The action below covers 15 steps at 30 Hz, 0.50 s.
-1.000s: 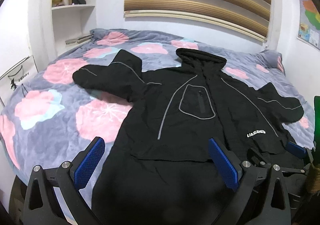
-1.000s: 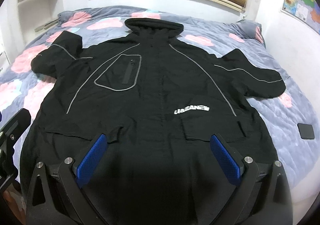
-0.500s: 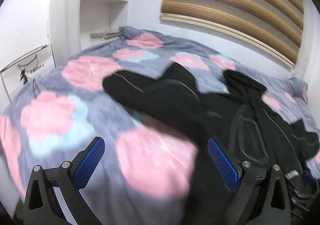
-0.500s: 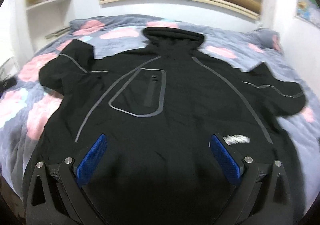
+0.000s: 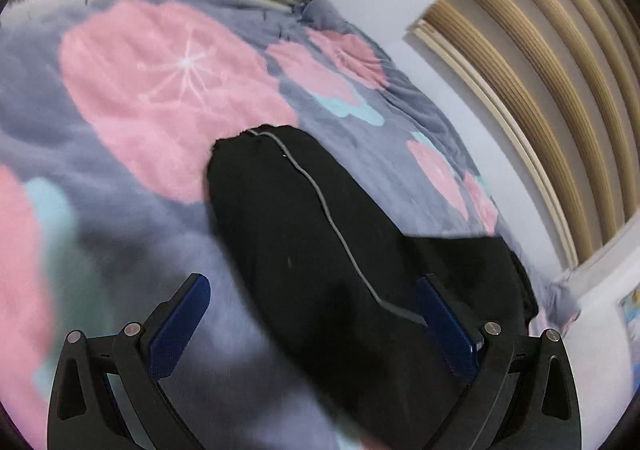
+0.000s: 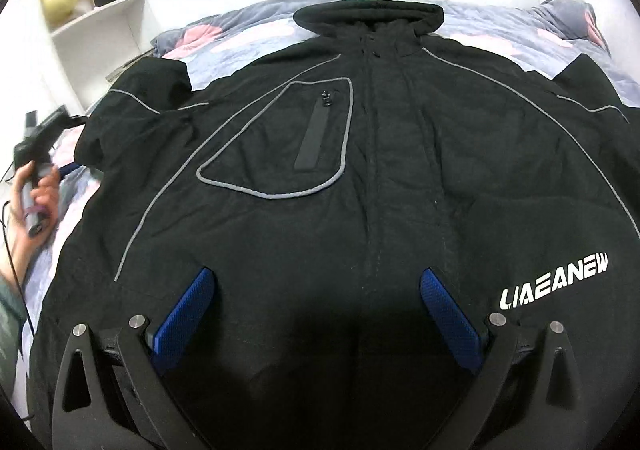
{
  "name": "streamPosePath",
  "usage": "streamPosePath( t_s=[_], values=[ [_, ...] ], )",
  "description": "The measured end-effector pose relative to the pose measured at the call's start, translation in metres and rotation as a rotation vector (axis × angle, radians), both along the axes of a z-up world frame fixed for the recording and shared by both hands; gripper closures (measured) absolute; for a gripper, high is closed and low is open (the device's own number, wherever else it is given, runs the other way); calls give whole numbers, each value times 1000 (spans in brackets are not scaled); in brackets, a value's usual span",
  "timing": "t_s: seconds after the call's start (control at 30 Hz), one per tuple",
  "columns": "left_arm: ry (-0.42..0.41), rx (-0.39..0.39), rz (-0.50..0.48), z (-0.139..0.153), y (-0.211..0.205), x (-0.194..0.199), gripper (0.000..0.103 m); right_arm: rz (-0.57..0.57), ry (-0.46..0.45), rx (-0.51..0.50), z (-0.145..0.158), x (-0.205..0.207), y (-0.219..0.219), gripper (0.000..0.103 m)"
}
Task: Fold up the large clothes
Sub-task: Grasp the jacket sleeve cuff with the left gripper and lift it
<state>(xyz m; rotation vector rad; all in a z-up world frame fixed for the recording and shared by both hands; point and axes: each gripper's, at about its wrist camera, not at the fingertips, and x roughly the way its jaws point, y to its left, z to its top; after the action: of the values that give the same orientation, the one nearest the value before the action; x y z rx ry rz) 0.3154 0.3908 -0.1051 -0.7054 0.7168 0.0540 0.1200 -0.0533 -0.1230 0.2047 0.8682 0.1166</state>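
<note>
A large black hooded jacket (image 6: pixel 400 178) with grey piping and a white logo lies spread face up on the bed. My right gripper (image 6: pixel 316 314) is open and empty, low over the jacket's lower front. In the left wrist view, the jacket's sleeve (image 5: pixel 296 218) stretches away toward its cuff. My left gripper (image 5: pixel 312 322) is open and empty, with the sleeve lying between its blue pads (image 5: pixel 176 326). In the right wrist view, the hand holding the left gripper (image 6: pixel 40 174) is beside the sleeve at the far left.
The bed has a grey blanket (image 5: pixel 160 90) with pink flowers. White shelves (image 6: pixel 96 10) stand at the back left. A wall with a slatted blind (image 5: pixel 540 50) runs behind the bed. A pillow (image 6: pixel 576 18) lies at the far right corner.
My left gripper has swung left and closed in on the jacket's sleeve. My right gripper has moved forward and lower over the jacket's front. Both stay open.
</note>
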Motion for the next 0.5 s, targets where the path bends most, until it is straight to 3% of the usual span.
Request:
streamPosePath(
  t_s=[0.13, 0.2, 0.27, 0.3, 0.33, 0.43, 0.5],
  values=[
    [37, -163, 21, -33, 17, 38, 2, 6, 7, -56, -2, 1, 8, 0],
    [42, -163, 45, -38, 20, 48, 7, 6, 6, -50, -3, 2, 7, 0],
    [50, -99, 40, -33, 16, 55, 36, 6, 7, -47, -3, 2, 6, 0],
    [58, -65, 20, -31, 12, 59, 65, 6, 7, -50, -3, 2, 6, 0],
    [50, -58, 4, -30, 14, 62, 79, 6, 9, -55, -3, 2, 7, 0],
    [3, -17, 7, -12, 11, 49, 86, 7, 11, -60, -4, 3, 7, 0],
    [-34, 56, 70, 11, 13, 26, 87, 7, 13, -62, -4, 4, 7, 0]
  ],
)
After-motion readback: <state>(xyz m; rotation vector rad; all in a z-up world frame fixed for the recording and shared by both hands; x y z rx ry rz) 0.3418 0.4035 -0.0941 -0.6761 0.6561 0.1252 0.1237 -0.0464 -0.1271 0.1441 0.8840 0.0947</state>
